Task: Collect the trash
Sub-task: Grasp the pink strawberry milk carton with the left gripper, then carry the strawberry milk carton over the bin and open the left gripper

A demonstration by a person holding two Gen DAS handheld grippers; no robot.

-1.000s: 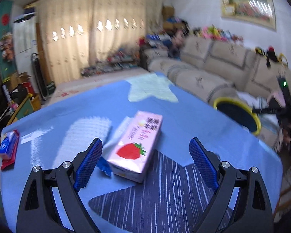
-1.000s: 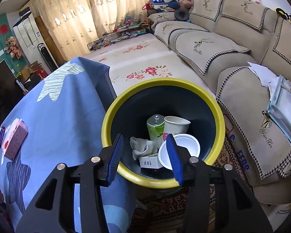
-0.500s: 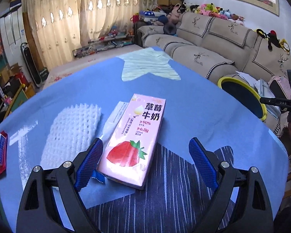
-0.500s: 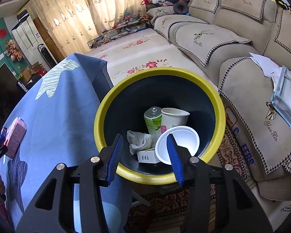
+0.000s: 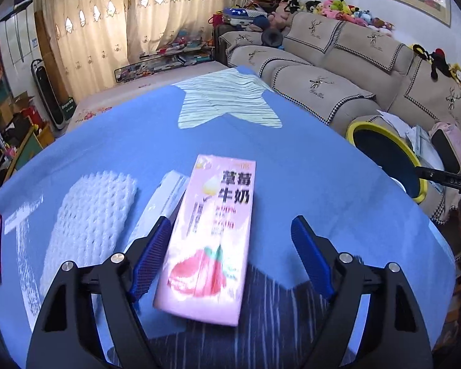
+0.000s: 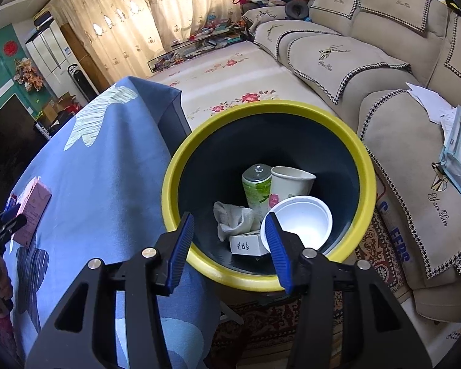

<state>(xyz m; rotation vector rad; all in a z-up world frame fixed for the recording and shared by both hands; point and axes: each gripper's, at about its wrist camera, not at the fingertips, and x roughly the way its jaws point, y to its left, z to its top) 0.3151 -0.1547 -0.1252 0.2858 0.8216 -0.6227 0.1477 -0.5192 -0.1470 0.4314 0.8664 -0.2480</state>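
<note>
Left wrist: my left gripper (image 5: 230, 255) is spread wide and empty around the pink milk carton (image 5: 213, 236), which lies on the blue table (image 5: 307, 166) beside a foam net (image 5: 92, 212), closer than a second ago.

Right wrist: my right gripper (image 6: 229, 243) hangs part-open, empty, over the yellow-rimmed bin (image 6: 365, 181), which already holds cups and tissue; barely shifted.

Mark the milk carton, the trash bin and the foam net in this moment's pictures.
milk carton (image 5: 218, 215): left wrist view, middle of its pink top face.
trash bin (image 6: 307, 107): right wrist view, far side of its yellow rim.
foam net (image 5: 92, 215): left wrist view, middle of the white mesh.
</note>
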